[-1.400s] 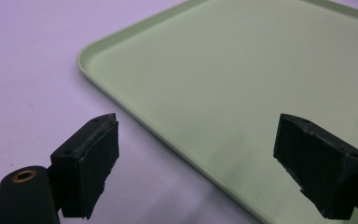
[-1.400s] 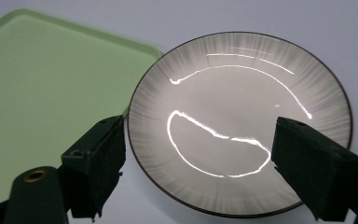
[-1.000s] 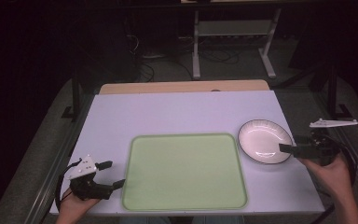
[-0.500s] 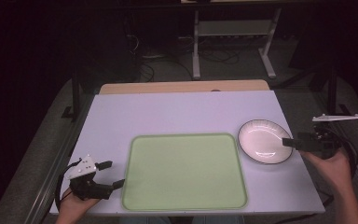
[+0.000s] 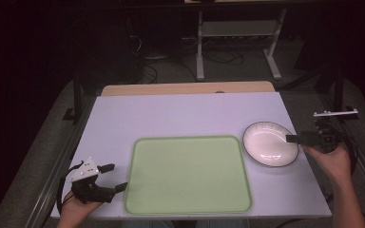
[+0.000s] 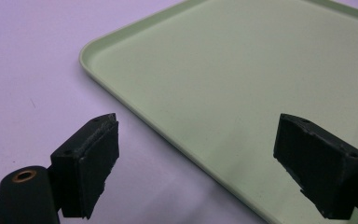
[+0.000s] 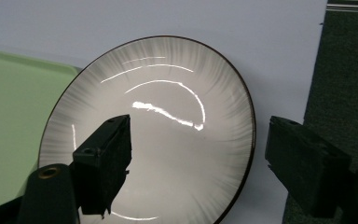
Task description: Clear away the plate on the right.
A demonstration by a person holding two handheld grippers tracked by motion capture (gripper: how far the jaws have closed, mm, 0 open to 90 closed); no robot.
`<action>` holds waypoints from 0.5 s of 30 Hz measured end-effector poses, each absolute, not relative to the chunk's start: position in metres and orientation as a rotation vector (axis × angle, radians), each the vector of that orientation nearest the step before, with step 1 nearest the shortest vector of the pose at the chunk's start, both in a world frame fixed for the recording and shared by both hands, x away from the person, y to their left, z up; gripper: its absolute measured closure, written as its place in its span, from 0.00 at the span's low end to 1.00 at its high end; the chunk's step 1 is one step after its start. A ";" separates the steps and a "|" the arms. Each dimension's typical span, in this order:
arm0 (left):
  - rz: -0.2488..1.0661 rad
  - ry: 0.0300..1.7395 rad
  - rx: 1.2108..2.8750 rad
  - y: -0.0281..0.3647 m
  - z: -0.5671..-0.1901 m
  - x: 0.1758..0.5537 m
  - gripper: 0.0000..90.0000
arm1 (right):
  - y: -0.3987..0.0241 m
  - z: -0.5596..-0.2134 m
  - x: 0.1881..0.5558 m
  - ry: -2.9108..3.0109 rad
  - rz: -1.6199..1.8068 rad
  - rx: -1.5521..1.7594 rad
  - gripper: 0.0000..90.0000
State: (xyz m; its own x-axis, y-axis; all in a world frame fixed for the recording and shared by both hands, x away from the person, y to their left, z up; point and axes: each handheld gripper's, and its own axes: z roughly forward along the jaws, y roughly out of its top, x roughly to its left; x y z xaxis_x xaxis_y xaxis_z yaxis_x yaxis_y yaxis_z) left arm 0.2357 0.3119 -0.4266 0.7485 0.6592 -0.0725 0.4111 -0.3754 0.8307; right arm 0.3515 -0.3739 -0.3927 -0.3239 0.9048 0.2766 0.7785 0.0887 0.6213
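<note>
Partly gripper-masked (image 7: 198, 168) plate (image 7: 168, 93)

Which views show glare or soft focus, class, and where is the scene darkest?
Right gripper view: bright curved glare streaks on the white plate; its near jaws look slightly soft. Left gripper view: even light on the green tray, faint shadow beneath its rim. High view: the table is lit, the floor behind nearly black.
</note>
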 end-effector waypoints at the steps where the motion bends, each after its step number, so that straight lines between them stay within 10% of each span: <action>1: 0.337 0.808 2.019 0.312 -0.427 0.236 0.16 | -0.375 -0.393 0.353 2.174 1.050 1.717 0.25; 15: 0.342 0.810 2.018 0.312 -0.426 0.236 0.16 | -0.387 -0.415 0.364 2.086 1.007 1.981 0.36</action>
